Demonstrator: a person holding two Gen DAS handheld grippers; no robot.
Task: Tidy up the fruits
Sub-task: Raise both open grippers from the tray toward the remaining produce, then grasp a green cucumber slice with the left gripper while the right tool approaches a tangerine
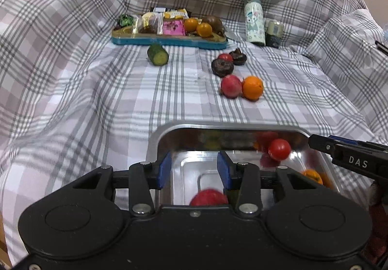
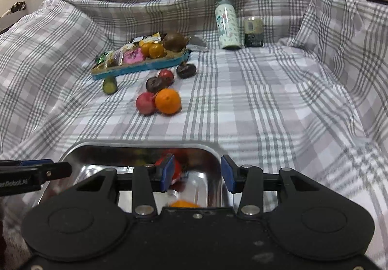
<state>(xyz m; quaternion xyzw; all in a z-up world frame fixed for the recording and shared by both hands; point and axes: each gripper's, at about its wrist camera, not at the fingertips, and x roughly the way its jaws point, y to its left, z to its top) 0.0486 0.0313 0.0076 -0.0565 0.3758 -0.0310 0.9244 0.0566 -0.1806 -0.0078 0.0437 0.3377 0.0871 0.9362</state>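
Note:
A steel tray (image 1: 157, 139) (image 2: 213, 156) lies close in front on the checked cloth. It holds a red tomato (image 1: 279, 149) (image 2: 178, 169), a red fruit (image 1: 209, 197) and an orange (image 1: 312, 175) (image 2: 184, 203). My left gripper (image 1: 194, 169) hangs open over the tray's left part, nothing between its blue pads. My right gripper (image 2: 197, 173) is open over the tray's right rim, empty. Further out on the cloth lie a pink-red fruit (image 1: 230, 86) (image 2: 145, 103) touching an orange (image 1: 252, 87) (image 2: 168, 101), two dark fruits (image 1: 222, 67) (image 1: 238, 56), a small red one (image 1: 225, 57) and a cucumber piece (image 1: 158, 54) (image 2: 109, 85).
A blue-rimmed tray (image 1: 169, 40) (image 2: 135, 69) at the back holds wrapped snacks, two small oranges and a brown fruit. A patterned bottle (image 1: 254, 21) (image 2: 228, 26) and a small jar (image 1: 273, 33) (image 2: 253, 32) stand to its right. The cloth rises in folds on all sides.

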